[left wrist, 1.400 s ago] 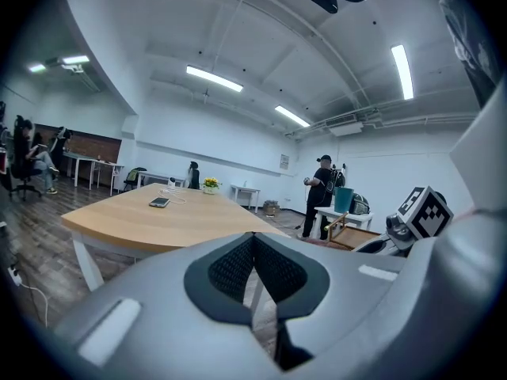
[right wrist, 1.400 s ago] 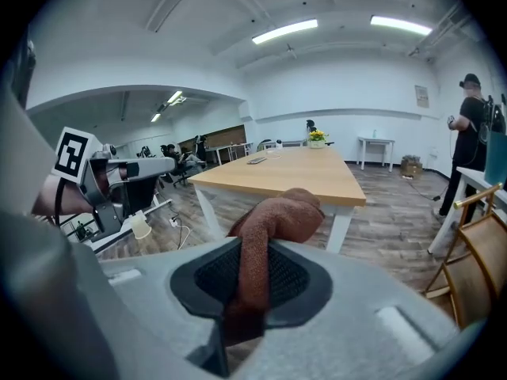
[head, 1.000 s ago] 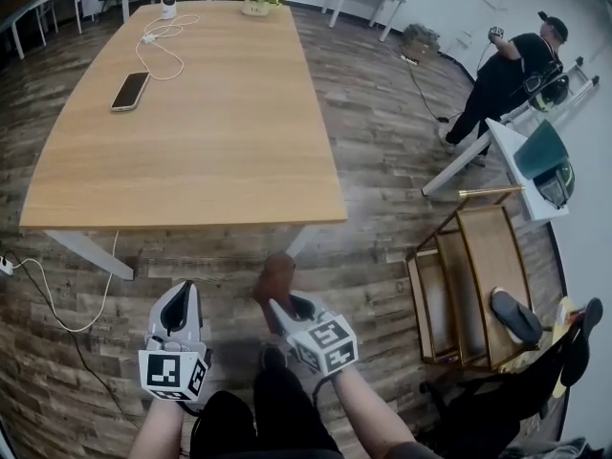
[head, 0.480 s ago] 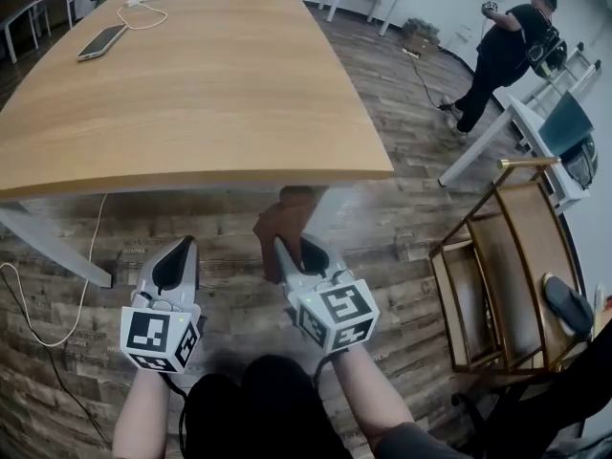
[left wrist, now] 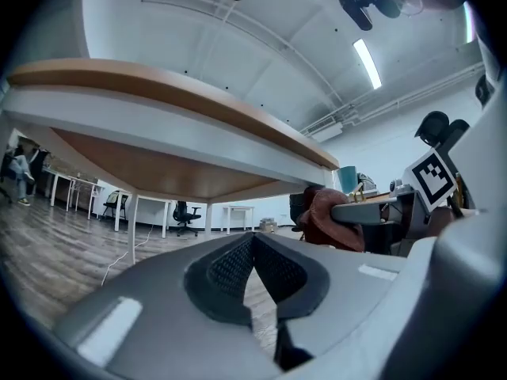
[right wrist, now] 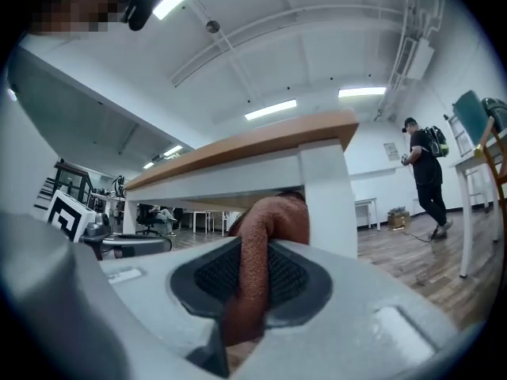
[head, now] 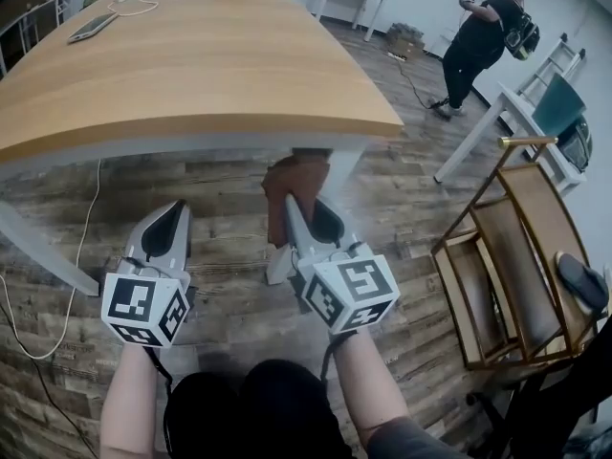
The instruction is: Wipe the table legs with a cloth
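My right gripper point(head: 295, 208) is shut on a brown cloth point(head: 298, 182). It holds the cloth up under the near right corner of the wooden table point(head: 191, 65), next to the white table leg point(head: 346, 163). In the right gripper view the cloth point(right wrist: 269, 224) bulges out of the shut jaws, with the leg point(right wrist: 326, 200) just to its right; I cannot tell whether they touch. My left gripper point(head: 168, 220) hovers to the left over the floor, shut with nothing in it. In the left gripper view its tips point(left wrist: 252, 244) meet, and the cloth point(left wrist: 331, 218) shows at the right.
Another white table leg point(head: 38, 249) slants at the far left, with a white cable point(head: 88, 220) hanging beside it. A wooden chair point(head: 507, 247) stands at the right. A person point(head: 483, 29) stands at the back right near a white desk point(head: 473, 140). A phone point(head: 93, 27) lies on the tabletop.
The view has dropped lower and closer to the table edge. My right gripper has carried the cloth forward and up to the corner leg. The left gripper has come forward alongside.
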`<state>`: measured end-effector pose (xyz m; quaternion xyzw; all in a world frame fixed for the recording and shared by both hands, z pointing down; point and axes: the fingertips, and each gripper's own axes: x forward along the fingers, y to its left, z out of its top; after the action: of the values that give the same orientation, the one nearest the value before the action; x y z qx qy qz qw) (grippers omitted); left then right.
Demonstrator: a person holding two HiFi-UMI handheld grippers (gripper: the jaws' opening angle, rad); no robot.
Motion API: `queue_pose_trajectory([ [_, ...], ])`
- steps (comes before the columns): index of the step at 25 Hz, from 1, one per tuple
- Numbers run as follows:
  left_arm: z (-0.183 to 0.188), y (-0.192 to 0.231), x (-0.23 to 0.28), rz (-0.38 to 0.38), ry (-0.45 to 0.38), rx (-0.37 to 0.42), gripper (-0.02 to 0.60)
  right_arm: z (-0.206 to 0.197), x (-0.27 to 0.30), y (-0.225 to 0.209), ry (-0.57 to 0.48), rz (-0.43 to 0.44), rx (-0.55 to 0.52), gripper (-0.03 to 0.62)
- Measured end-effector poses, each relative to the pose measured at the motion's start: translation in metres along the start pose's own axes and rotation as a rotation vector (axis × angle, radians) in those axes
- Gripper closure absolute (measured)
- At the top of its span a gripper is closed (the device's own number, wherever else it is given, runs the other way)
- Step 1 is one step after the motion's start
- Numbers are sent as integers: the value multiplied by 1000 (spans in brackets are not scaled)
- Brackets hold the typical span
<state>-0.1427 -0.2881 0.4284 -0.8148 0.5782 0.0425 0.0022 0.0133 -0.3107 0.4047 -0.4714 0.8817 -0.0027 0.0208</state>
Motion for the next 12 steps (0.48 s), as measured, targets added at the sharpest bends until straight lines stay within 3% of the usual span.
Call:
queue_pose_trajectory([
  [6, -26, 7, 6, -34, -45, -35, 563, -43, -8, -6, 42, -35, 24, 533],
  [12, -95, 11, 9, -49, 13, -69, 563, -120, -18, -19, 141, -55, 72, 533],
])
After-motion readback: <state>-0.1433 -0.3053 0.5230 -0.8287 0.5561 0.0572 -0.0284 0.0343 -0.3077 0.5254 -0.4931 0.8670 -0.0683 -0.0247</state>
